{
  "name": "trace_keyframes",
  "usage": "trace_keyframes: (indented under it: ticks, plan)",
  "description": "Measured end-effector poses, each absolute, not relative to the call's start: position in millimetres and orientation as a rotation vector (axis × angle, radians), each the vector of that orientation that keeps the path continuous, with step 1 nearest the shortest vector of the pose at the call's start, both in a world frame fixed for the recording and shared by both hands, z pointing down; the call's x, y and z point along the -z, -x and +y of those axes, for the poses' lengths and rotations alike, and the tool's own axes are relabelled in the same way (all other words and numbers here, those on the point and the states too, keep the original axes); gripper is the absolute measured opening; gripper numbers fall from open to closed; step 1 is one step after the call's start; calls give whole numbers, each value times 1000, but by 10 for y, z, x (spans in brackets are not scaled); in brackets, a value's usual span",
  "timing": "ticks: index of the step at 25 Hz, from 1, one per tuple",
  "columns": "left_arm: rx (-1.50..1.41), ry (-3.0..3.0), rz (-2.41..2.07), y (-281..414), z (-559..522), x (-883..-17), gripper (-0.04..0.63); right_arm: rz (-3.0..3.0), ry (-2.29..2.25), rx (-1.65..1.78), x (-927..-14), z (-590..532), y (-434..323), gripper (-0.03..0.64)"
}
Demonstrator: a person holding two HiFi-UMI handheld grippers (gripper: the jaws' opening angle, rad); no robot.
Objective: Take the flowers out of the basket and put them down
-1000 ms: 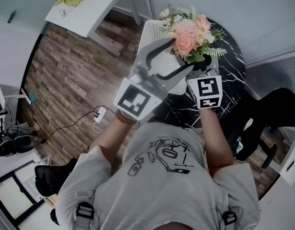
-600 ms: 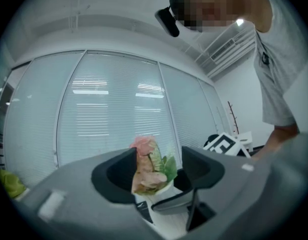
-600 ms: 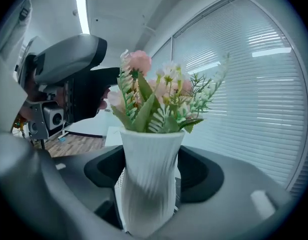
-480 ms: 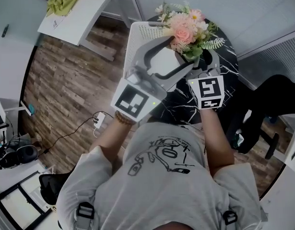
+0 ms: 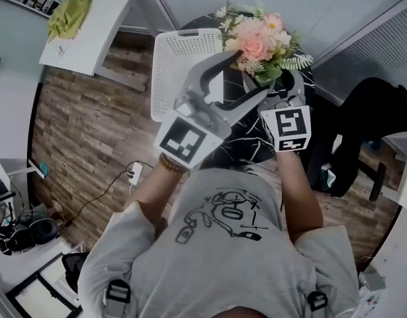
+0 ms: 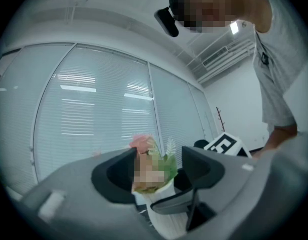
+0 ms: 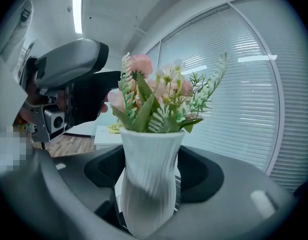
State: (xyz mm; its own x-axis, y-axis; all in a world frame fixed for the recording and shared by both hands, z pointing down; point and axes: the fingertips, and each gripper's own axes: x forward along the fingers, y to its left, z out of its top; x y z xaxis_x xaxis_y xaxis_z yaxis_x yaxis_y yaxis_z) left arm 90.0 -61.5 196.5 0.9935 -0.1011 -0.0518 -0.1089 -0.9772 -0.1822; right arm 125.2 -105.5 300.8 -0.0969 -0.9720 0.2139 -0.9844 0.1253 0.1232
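Round black marble table (image 5: pixel 256 141) sits ahead, with the white mesh basket (image 5: pixel 173 65) on its left side, empty as far as the head view shows. The right gripper (image 7: pixel 152 171) is clamped on the white ribbed vase (image 7: pixel 146 199), which fills the gap between the jaws, gripped around mid-body and upright. The left gripper (image 6: pixel 159 166) is released, jaws apart and up at bloom level; the flowers (image 5: pixel 256 42) show in its gap, but I can't see either pad pressing on them. The vase with flowers is out of the basket, to its right and over the table. Its base is hidden, so I can't say whether it's touching the tabletop. My read: this is the transfer-to-placement step, with the extraction done. To do it well, keep the vase vertical and pick a bare marble patch well clear of the basket wall and the table edge. Lower straight down until the base seats flat, then open the right jaws. Keep the left gripper off the stems so it doesn't tip the vase. Risk: it's top-heavy and the ribbed sides are smooth, so it could slip or rock.
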Motion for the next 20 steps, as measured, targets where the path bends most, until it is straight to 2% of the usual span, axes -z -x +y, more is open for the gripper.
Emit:
trace_keyframes:
  ticks: [8, 20]
  plan:
    - [-76, 2960, 82, -1301, -164, -1973, 284, -2118, -1988, -72, -3005, -598, -1663, 330]
    - [-40, 2962, 44, -1512, 12, -2118, 276, -2109, -2008, -100, -3147, -395, -1881, 330]
